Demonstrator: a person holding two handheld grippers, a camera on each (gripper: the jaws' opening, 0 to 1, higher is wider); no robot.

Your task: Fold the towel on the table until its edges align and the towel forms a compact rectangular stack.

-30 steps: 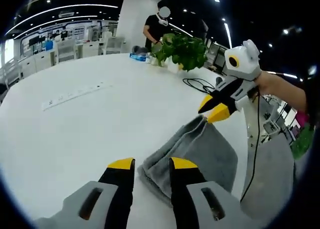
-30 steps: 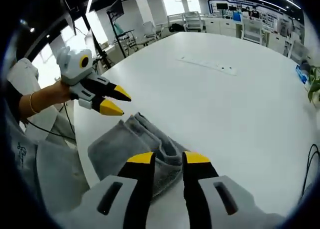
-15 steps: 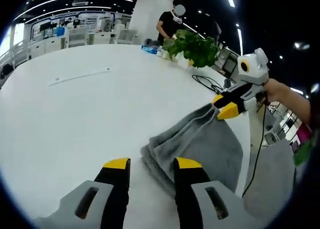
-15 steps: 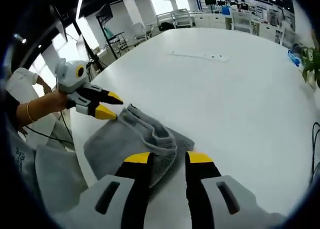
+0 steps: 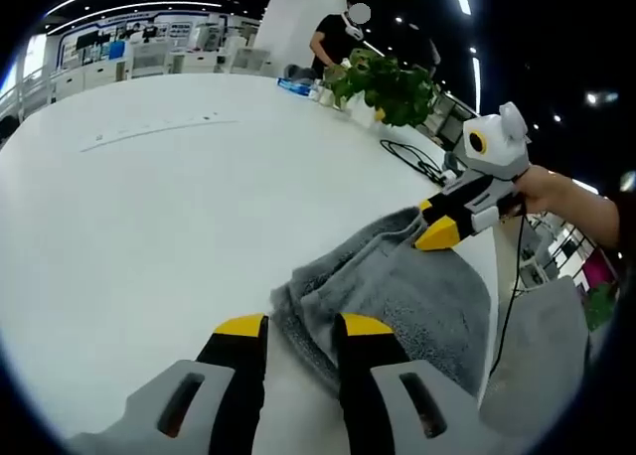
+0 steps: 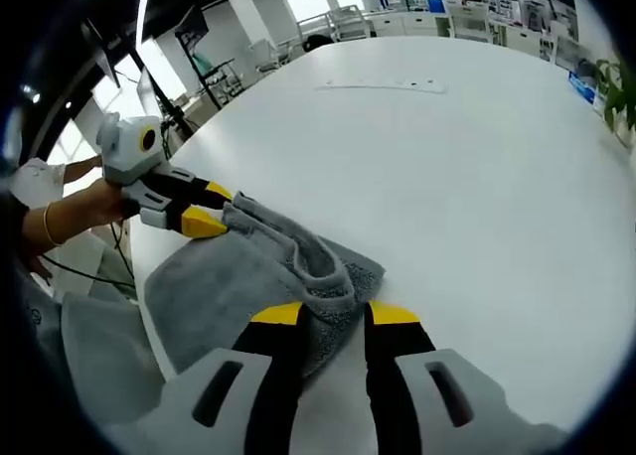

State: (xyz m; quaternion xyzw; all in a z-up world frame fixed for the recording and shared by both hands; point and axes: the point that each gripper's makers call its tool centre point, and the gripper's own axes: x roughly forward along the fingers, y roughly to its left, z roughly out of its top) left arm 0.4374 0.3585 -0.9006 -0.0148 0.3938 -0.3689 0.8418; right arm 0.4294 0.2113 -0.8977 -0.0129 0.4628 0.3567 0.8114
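A grey towel (image 5: 407,291) lies folded in several layers near the edge of the white table (image 5: 149,207). In the left gripper view, one towel corner lies between my own two jaws, and my left gripper (image 5: 301,326) is slightly open. My right gripper (image 5: 429,224) comes in from the right, its yellow tips a little apart at the towel's far corner. In the right gripper view the towel (image 6: 229,286) has a raised folded ridge running to my right gripper (image 6: 335,316), which is slightly open over its edge. There the left gripper (image 6: 214,207) touches the other corner.
A potted plant (image 5: 383,77), a black cable (image 5: 412,162) and a blue box (image 5: 295,85) sit at the far side. A white power strip (image 6: 383,85) lies mid-table. A person stands at the back (image 5: 333,38). The table edge runs just beside the towel.
Both grippers have come down and closer to the towel; their tips, which hung above the corners, now sit at them. The jaw gaps look unchanged.
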